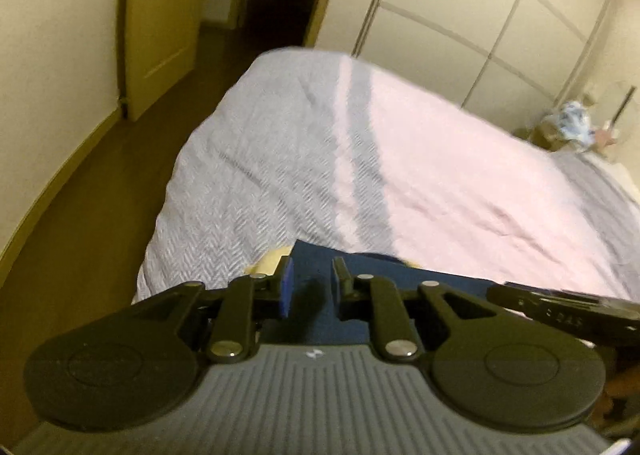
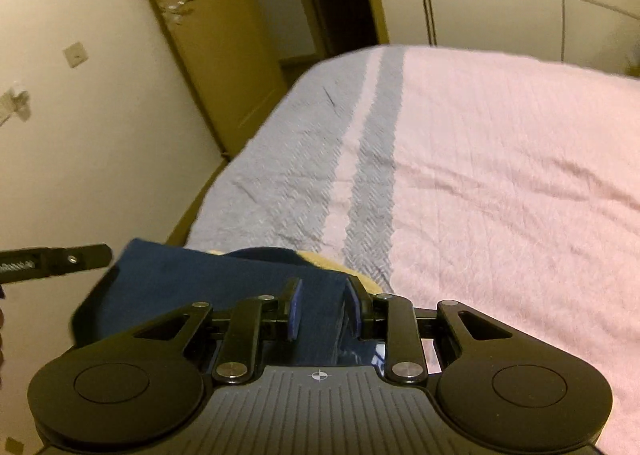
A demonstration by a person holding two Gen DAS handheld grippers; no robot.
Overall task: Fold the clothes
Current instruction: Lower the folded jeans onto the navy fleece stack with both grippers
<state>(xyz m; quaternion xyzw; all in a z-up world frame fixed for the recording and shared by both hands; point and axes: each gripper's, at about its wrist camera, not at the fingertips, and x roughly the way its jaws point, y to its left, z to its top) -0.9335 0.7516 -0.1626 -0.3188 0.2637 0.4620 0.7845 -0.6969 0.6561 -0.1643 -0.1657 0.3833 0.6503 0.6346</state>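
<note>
The bed (image 1: 400,159), in its pink and grey striped cover, is filling both views, stripes running away toward the door. The navy garment (image 2: 192,279) is stretching sideways above the near edge, its long axis running tool to tool. The left tool (image 1: 314,287) and right tool (image 2: 324,307) are each standing partly open with navy cloth between the pads, though whether they are pinching it I cannot tell.

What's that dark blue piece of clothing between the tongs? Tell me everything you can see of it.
The dark blue garment looks like soft, matte knit cloth with no print showing. It is bunched, not flat, at the near edge of the bed, with something pale yellow peeking out behind it. In the right wrist view its cloth runs up between the fingers of the right tongs, which seem to pinch a fold. In the left wrist view it lies under and between the left tongs; whether they grip it is unclear.
</note>
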